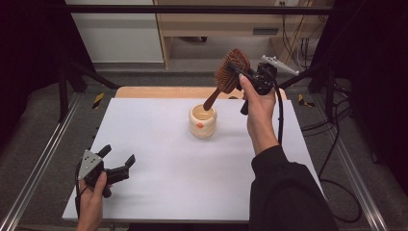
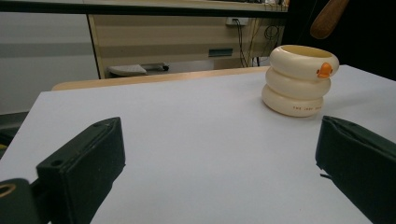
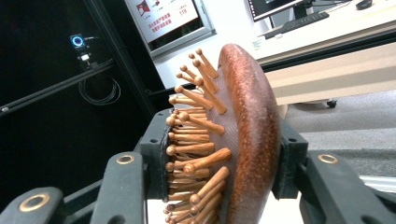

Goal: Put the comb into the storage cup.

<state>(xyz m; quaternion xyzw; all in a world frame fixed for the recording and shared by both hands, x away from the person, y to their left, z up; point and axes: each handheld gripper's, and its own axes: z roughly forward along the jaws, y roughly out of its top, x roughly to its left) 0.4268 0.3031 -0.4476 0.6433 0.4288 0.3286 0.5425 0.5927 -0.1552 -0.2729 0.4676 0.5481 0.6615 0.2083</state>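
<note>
Right hand-held gripper (image 1: 239, 72) clamped on hairbrush (image 1: 230, 72), left hand-held gripper (image 1: 118, 161) released; lower handle straight into cup (image 1: 202, 121), slowly

A white table (image 1: 159, 183) stands on grey floor (image 1: 43, 125) before a pale wooden cabinet (image 1: 216, 24).

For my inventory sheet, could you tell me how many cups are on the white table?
1. The cream ringed cup with an orange duck mark stands near the table's far middle, below the hairbrush held in the right gripper.
</note>
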